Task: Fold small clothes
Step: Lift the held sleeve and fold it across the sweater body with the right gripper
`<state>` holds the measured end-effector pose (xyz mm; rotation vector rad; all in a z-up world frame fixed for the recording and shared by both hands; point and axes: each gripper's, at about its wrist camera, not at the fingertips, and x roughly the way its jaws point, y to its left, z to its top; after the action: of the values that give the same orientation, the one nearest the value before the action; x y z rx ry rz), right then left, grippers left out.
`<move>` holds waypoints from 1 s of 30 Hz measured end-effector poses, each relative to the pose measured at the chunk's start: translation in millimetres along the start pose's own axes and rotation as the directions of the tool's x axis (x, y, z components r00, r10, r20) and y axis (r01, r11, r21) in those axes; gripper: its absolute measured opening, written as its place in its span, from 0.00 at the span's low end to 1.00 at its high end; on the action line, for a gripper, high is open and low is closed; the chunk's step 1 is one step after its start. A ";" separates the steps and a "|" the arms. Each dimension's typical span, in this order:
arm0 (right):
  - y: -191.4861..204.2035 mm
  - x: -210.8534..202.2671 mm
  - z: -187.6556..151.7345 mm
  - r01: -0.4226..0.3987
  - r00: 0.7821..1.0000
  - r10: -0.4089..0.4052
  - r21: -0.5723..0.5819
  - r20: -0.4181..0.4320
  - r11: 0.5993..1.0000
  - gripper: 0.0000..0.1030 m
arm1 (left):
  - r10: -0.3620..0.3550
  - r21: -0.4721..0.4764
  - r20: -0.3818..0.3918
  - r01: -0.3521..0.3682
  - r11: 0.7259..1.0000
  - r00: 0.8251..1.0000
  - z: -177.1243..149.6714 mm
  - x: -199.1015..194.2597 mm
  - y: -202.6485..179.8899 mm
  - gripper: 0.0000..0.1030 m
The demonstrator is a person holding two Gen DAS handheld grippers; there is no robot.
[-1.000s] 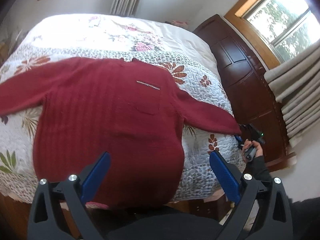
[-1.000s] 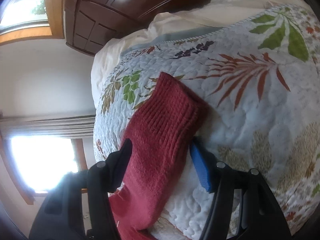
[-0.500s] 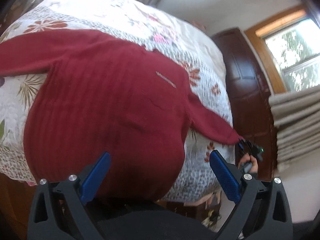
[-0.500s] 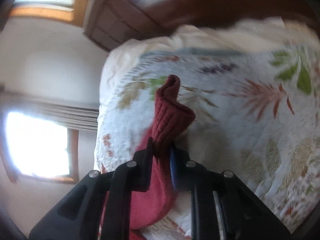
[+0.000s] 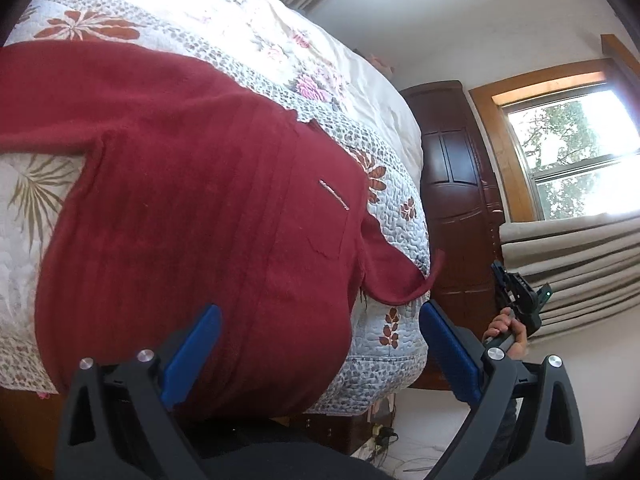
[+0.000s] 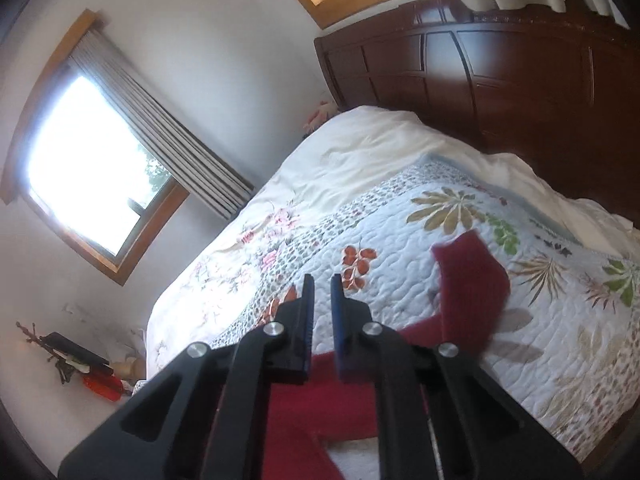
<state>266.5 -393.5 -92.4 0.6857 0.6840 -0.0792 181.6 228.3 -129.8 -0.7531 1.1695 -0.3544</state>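
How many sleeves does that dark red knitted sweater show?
2. One dark red sleeve lies flat across the floral quilt, upper left in the left wrist view; the other sleeve curls up at its right edge.

Right tool [image 6: 322, 312] has let go of the sweater sleeve [image 6: 472, 280]: half a second ago its jaws pinched the cuff, now they stand nearly closed and empty, clear of it. The cuff has flipped up, curling off the quilt [image 6: 400, 240]. Left tool [image 5: 316, 348] has tilted.
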 end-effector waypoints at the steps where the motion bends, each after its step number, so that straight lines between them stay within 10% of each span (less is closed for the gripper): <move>1: -0.5 -1.5 -1.6 0.014 1.000 -0.014 0.012 0.005 1.000 0.11 | -0.003 0.011 -0.003 0.003 1.000 1.000 2.2 -1.5 2.3 0.96; 6: -43.0 -10.8 -14.4 0.128 0.992 -0.127 0.084 -0.022 0.988 0.12 | 0.039 0.051 -0.016 -0.039 0.998 0.999 6.3 -1.4 8.4 0.96; 8: -52.9 3.2 -22.4 0.256 0.964 -0.254 0.016 -0.075 0.967 0.34 | 0.047 0.033 -0.033 -0.046 0.998 0.998 9.1 5.0 9.9 0.96; 17: -38.8 174.9 -28.5 0.578 0.731 -0.677 -0.452 -0.082 0.679 0.57 | 0.103 0.045 -0.056 -0.101 0.994 0.993 -4.6 19.3 -10.8 0.96; 23: -49.7 256.3 -30.8 0.683 0.506 -0.862 -0.598 -0.029 0.420 0.59 | 0.143 -0.037 -0.036 -0.145 0.989 0.989 -26.0 11.2 4.6 0.96; 24: -52.9 255.9 -28.8 0.699 0.496 -0.868 -0.580 -0.030 0.419 0.57 | 0.146 -0.052 -0.036 -0.148 0.988 0.989 -27.8 9.9 8.1 0.96; 30: -86.1 225.1 -8.1 0.694 0.592 -0.786 -0.382 -0.179 0.610 0.09 | 0.131 -0.095 -0.028 -0.133 0.987 0.991 -25.9 8.4 18.9 0.96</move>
<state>413.4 -422.1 -281.6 0.0816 1.2674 -0.6643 158.6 227.6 -153.6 -0.7524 1.2568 -0.1966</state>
